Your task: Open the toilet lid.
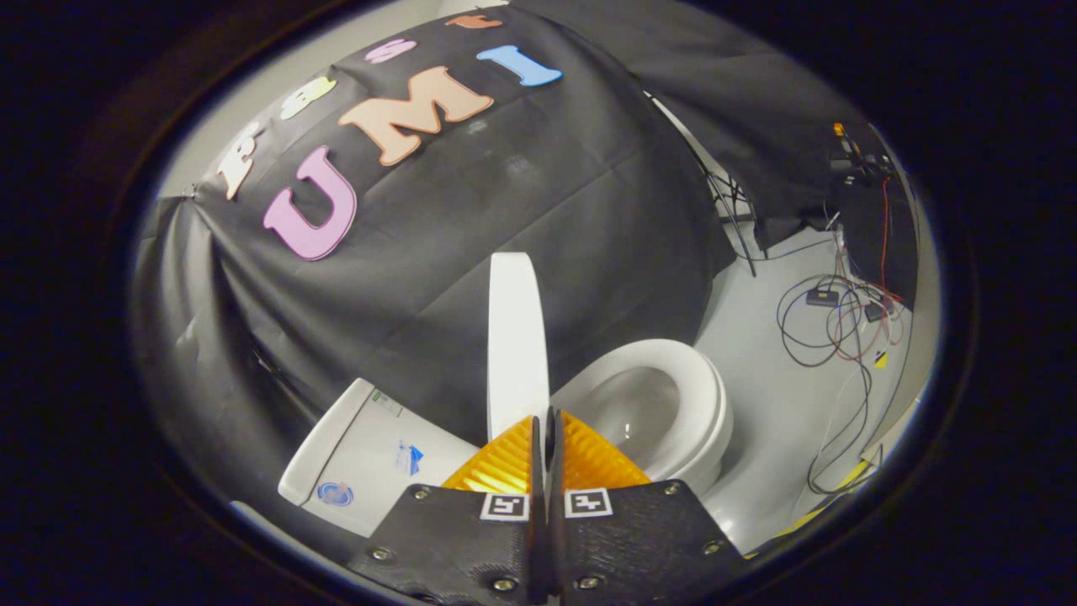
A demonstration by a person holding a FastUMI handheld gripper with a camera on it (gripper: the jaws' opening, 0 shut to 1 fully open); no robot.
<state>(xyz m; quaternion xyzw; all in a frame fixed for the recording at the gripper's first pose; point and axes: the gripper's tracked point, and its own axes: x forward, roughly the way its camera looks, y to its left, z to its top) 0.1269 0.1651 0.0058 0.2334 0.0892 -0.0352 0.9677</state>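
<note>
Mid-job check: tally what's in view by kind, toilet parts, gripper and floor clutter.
Toilet lid, raised edge-on, pinched at its rim: 1
Toilet bowl, uncovered: 1
Toilet tank: 1
Gripper, shut on the lid: 1
Tangle of cables on the floor: 1
Total: 5

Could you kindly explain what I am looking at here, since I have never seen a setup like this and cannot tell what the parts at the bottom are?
This is a fisheye camera riding on a handheld two-finger gripper that a person carries; no robot arm is involved. The two wedge-shaped parts at the bottom are its fingers, looking forward. They are closed on the edge of the white toilet lid, which stands raised, seen edge-on just ahead of them. Beside the lid, the toilet seat and bowl lie open to view. On the lid's other side is the white tank. Black cloth forms the booth's wall, and loose cables lie on the pale floor beyond the bowl.
</note>
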